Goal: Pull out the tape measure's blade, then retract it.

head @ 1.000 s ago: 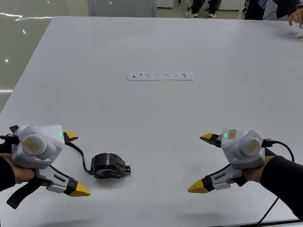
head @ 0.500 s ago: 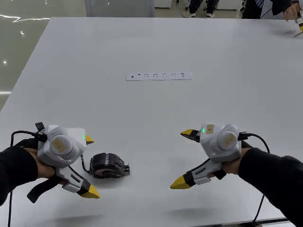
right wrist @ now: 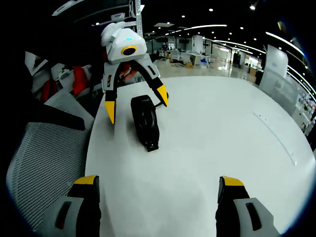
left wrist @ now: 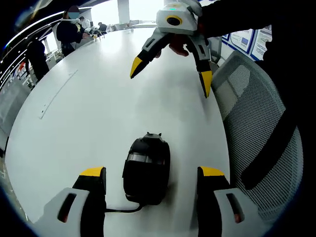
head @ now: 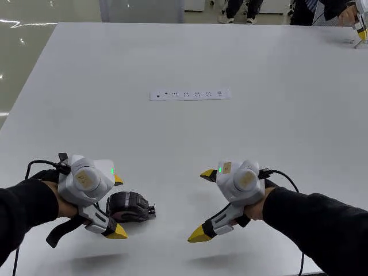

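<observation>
The left tool (head: 118,206) stands wide open, its yellow-tipped jaws on either side of the black round-cased tape measure (head: 127,207), which lies on its side on the near left part of the white surface (head: 241,57). In the left gripper view the tape measure (left wrist: 146,170) sits between the left tool's (left wrist: 151,172) jaws with a gap of bare surface on each side, so neither jaw touches it; a thin black cord (left wrist: 118,210) trails from the case towards the tool's body. The case's narrow end, with the blade drawn in, points towards the right tool (head: 201,203). That tool is also spread wide and grips nothing; it hovers near the tape measure (right wrist: 144,121), facing it across a stretch of bare surface. Nothing lies between the two. Farther out, a long white power strip (head: 190,95) lies flat near the middle of the surface, well apart from both tools. A grey mesh chair (right wrist: 44,143) stands at the near edge.
</observation>
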{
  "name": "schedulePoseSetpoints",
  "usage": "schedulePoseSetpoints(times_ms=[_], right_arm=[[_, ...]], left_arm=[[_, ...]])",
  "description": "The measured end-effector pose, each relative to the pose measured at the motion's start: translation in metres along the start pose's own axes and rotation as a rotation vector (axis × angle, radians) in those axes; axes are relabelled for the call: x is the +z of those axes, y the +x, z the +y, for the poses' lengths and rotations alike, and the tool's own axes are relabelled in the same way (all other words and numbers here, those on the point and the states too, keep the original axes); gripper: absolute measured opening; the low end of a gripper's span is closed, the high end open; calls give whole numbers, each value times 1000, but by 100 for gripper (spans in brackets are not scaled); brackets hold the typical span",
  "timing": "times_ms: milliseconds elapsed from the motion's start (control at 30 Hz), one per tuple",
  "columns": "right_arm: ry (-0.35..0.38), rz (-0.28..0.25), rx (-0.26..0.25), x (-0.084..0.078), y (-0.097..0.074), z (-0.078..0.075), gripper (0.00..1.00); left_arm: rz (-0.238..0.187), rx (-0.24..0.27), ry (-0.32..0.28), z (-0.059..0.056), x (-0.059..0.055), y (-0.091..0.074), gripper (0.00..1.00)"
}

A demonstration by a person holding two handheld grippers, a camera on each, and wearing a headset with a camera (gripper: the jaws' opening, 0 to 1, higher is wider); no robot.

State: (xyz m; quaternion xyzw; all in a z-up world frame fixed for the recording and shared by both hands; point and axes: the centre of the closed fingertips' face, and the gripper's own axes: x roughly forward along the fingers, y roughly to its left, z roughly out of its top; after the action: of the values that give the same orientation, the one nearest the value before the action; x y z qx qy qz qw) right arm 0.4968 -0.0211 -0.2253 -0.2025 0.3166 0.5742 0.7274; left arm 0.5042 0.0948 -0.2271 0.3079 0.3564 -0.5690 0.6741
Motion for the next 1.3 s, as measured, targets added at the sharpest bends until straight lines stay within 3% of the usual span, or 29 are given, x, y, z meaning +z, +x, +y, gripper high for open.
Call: schedulePoseSetpoints(times_ms=[133,267,300,367,400,433,633,800,1300], right_arm=[[-17,9,17,6,13,2,99],[-39,17,35,14,24,5,99],[-43,20,39,15,26,6,99],[-55,29,47,16,30,6,99],[-58,35,51,17,32,7,99],[-60,39,53,17,33,7,99],[-82,55,67,19,41,8,95],[-128,71,69,19,47,6,88],[-203,69,103,28,73,10,51]], left_arm=[[20,6,22,2,1,6,54],[35,-9,18,-1,4,12,49],[41,-9,28,-1,4,13,44],[79,48,75,9,1,13,37],[87,40,108,9,0,13,34],[85,33,88,6,1,14,34],[84,29,121,5,0,13,33],[78,17,92,6,0,13,33],[99,21,78,6,-2,15,33]])
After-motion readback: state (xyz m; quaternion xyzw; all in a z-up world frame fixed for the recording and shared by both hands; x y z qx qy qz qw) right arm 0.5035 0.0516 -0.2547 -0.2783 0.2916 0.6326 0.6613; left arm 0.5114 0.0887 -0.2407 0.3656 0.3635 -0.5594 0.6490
